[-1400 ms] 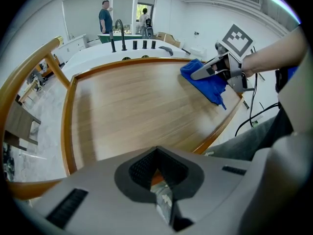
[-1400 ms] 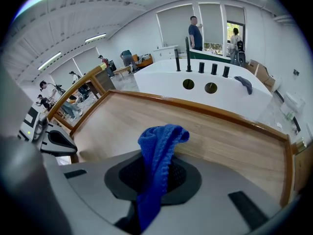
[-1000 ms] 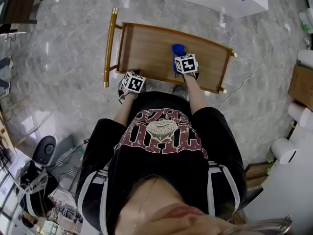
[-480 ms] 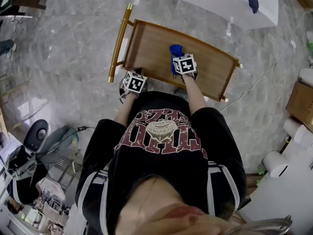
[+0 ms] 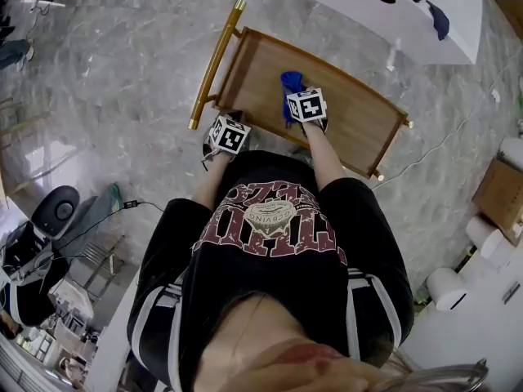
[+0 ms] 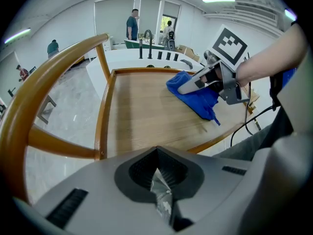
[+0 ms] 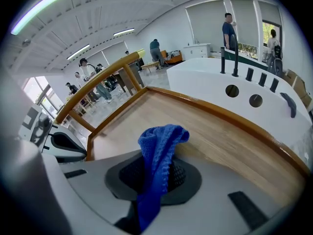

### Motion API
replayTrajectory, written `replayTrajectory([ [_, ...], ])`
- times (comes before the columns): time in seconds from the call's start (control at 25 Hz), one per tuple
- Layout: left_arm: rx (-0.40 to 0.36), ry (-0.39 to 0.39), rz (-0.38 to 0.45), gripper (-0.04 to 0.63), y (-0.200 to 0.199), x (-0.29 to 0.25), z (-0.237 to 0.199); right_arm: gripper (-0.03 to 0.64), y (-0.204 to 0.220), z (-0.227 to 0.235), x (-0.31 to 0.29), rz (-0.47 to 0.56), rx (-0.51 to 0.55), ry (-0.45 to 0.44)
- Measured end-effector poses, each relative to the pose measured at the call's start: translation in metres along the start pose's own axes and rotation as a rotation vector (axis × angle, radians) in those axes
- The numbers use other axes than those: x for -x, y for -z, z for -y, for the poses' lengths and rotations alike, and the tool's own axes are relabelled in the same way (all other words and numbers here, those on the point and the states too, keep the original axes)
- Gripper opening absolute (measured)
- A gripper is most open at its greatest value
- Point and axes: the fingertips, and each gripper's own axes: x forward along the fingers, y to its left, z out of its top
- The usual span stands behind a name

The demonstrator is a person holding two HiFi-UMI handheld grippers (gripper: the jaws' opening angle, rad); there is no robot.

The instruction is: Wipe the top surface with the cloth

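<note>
Grey marble floor (image 5: 122, 72), a long white counter (image 5: 327, 0), ceiling strip lights (image 7: 44, 6) and tall blind-covered windows (image 7: 249, 18).

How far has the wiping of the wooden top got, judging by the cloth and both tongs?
Done: the right tongs grip the blue cloth. In hand: the cloth rests on the wooden top near its front edge, seemingly mid-wipe. Left: no marks show what was covered, so much of the top may remain. The left tongs, shut on a crinkled scrap, hang by the front left corner.
</note>
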Motion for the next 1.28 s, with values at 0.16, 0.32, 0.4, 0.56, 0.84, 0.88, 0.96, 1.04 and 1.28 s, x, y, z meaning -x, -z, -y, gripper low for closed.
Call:
replayTrajectory([
  [0.16,-0.021,0.003,-0.014,0.046,0.003,-0.004,0.001,0.058,-0.006,-0.011,-0.007,-0.001,0.025,-0.021],
  [0.32,-0.022,0.008,-0.012,0.046,0.004,-0.004,0.001,0.058,-0.011,-0.020,-0.013,-0.002,0.040,-0.039],
  [0.4,-0.027,0.011,-0.010,0.046,0.004,-0.004,0.000,0.058,-0.013,-0.024,-0.016,-0.004,0.045,-0.043],
  [0.56,-0.033,0.008,-0.008,0.046,0.005,-0.005,0.001,0.058,-0.018,-0.035,-0.024,-0.012,0.064,-0.061],
  [0.84,-0.003,0.026,-0.003,0.046,0.004,-0.006,0.000,0.058,-0.028,-0.052,-0.036,-0.019,0.099,-0.086],
  [0.88,-0.005,0.026,-0.005,0.046,0.004,-0.005,0.000,0.058,-0.030,-0.055,-0.038,-0.019,0.105,-0.091],
  [0.96,-0.004,0.028,-0.001,0.046,0.004,-0.005,0.000,0.058,-0.032,-0.060,-0.041,-0.018,0.117,-0.099],
  [1.04,0.011,0.032,0.008,0.046,0.004,-0.004,0.000,0.058,-0.034,-0.065,-0.044,-0.016,0.122,-0.102],
  [1.28,0.027,0.044,0.014,0.046,0.004,-0.003,0.000,0.058,-0.043,-0.083,-0.054,-0.020,0.150,-0.134],
])
